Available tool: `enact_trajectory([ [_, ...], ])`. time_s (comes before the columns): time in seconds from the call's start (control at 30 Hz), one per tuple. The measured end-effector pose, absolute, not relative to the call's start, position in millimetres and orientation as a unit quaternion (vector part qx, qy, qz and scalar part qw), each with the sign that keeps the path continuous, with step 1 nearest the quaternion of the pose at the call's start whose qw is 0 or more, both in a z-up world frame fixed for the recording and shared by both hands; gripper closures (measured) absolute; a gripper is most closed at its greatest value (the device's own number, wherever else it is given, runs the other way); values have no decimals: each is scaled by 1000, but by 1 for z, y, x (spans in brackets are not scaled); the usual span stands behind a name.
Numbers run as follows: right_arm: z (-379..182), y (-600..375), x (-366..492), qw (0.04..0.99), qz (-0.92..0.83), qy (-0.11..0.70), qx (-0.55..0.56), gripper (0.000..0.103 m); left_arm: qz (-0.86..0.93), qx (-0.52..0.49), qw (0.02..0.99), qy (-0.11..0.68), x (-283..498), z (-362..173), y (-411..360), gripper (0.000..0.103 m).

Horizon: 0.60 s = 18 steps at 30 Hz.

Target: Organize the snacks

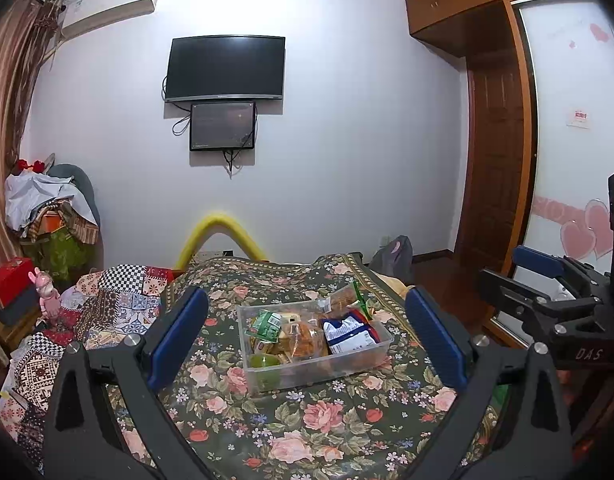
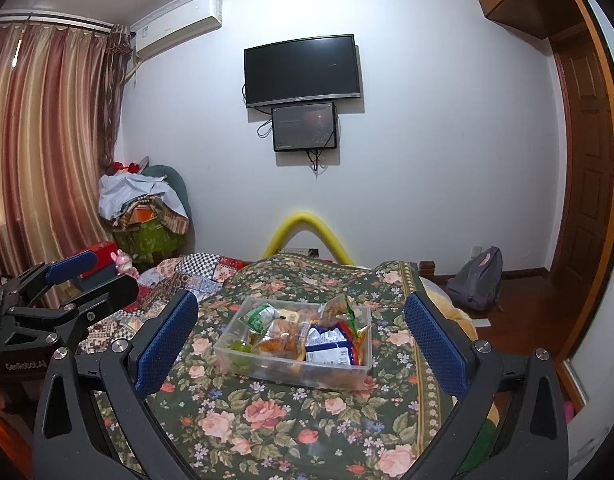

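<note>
A clear plastic box [image 1: 381,345] [image 2: 235,350] sits on the floral bedspread [image 1: 307,420] [image 2: 267,412], filled with snacks: a blue-and-white packet [image 1: 349,334] [image 2: 331,344], a green packet [image 1: 265,322] [image 2: 255,316], orange-brown bagged snacks [image 1: 303,340] [image 2: 281,340] and a green jelly cup [image 1: 263,360] [image 2: 240,346]. My left gripper [image 1: 307,336] hovers open above the spread, short of the box, nothing between its blue pads. My right gripper [image 2: 303,340] is likewise open and empty, nearer than the box. Each gripper shows at the other view's edge: right gripper [image 1: 547,280], left gripper [image 2: 87,276].
A patchwork quilt [image 1: 107,300] [image 2: 195,272] lies at the bed's left. A yellow foam tube [image 1: 219,232] [image 2: 307,232] arches behind the bed. Clutter pile [image 2: 143,208] and curtain [image 2: 47,140] at left; backpack [image 2: 479,280] on the wood floor at right, near the wardrobe [image 1: 507,140].
</note>
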State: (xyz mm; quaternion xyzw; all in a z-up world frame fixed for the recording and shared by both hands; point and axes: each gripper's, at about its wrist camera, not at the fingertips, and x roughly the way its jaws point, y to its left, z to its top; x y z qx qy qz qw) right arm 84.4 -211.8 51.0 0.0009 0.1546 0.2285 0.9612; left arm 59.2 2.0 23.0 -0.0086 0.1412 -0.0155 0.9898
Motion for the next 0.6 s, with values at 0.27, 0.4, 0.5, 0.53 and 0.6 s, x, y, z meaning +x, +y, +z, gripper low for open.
enact_trajectory([
  [0.27,51,-213,82,962,226,152,1,0,-21,-8,989,146,60,22,0,3],
  [0.4,52,-212,83,961,229,154,2,0,-21,-9,989,145,59,21,-2,3],
  [0.5,52,-211,83,961,229,153,-1,0,-25,-11,989,146,60,22,-2,3],
  [0.53,52,-211,83,961,229,153,-2,0,-26,-11,989,147,60,22,-2,3],
  [0.6,52,-211,83,961,229,153,-2,0,-27,-13,988,149,60,22,-1,3],
])
